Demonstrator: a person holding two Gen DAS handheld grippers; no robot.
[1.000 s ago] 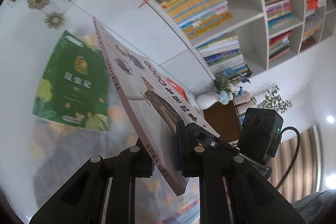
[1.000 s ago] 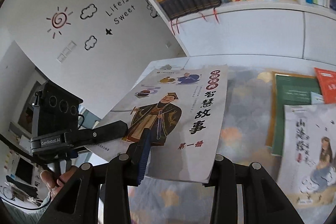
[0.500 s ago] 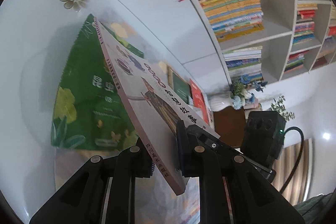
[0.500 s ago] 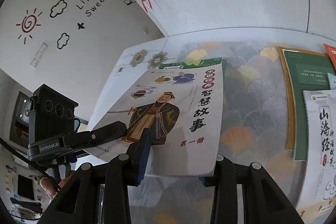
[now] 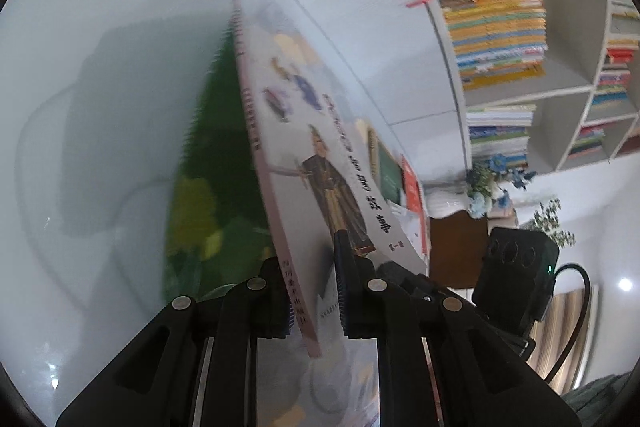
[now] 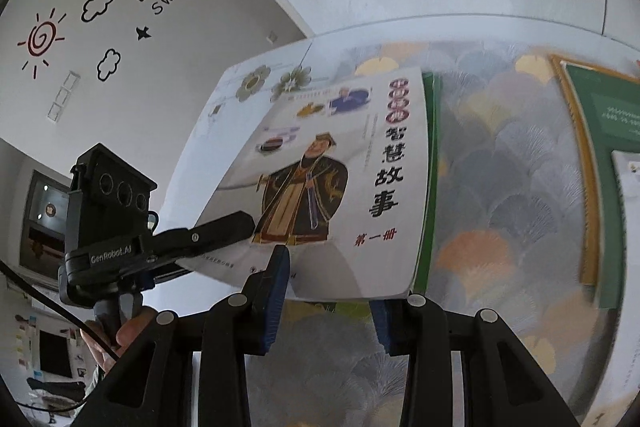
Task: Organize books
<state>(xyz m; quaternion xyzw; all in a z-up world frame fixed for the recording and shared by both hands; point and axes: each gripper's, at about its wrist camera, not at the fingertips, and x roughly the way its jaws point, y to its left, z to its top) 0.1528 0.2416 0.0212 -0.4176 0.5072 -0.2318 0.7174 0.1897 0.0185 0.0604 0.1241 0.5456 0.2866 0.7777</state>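
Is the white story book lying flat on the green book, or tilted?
Tilted: the white story book is slanted above the green book, clamped by the left claw.

I see the story book [image 6: 344, 183] directly over the spiral-bound book [image 6: 430, 187], which lies on the table [image 6: 500, 187]. To the right of the story book, well apart, lies a framed book [image 6: 592, 163]. Behind the story book, beyond the table's far edge, stands the bookshelf [image 5: 500, 27]. My left gripper [image 5: 312, 291] sits at the story book's near-left corner, my right gripper [image 6: 328, 307] at its near edge.

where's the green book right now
The green book lies flat on the patterned tablecloth, almost wholly covered by the white story book held over it; in the right wrist view only its right edge shows.
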